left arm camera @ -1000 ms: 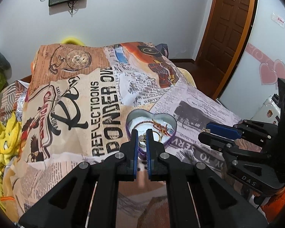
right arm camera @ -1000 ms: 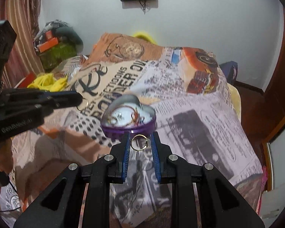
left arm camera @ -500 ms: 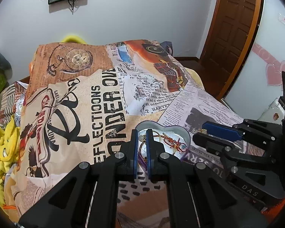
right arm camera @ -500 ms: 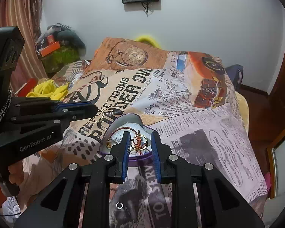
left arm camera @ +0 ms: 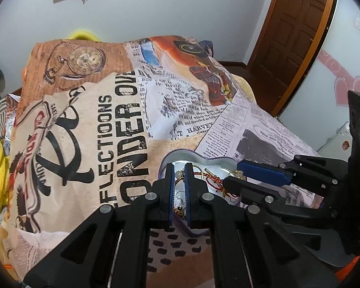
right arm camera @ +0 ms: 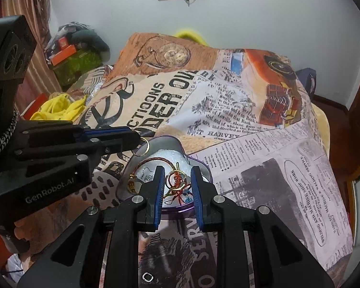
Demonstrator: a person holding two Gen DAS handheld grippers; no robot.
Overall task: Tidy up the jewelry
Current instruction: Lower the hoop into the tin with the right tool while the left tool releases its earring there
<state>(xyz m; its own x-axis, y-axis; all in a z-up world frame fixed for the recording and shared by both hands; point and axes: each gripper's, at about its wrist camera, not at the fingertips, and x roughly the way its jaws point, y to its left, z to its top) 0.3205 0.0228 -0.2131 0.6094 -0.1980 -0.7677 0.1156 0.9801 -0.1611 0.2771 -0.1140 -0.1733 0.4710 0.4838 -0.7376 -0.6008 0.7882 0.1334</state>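
A purple heart-shaped tin (right arm camera: 196, 162) (left arm camera: 180, 154) lies on the printed bedspread and holds a red cord bracelet (right arm camera: 156, 160) and small gold pieces. My left gripper (left arm camera: 178, 170) is shut on a thin gold hoop (right arm camera: 144, 147) and hangs it over the tin's left rim. My right gripper (right arm camera: 176, 175) holds a gold hoop (right arm camera: 176, 180) between its pads, over the tin's near half. In the left wrist view the right gripper's blue fingertip (left arm camera: 261, 171) reaches over the tin from the right.
A small silver ring (right arm camera: 147, 276) lies on the bedspread in front of the tin. Yellow cloth (right arm camera: 60, 105) and boxes (right arm camera: 67, 48) lie off the bed's left side. A wooden door (left arm camera: 297, 33) stands at the right.
Both grippers have moved forward over the tin with their hoops. The right gripper's hoop went from in front of the tin to above its inside.
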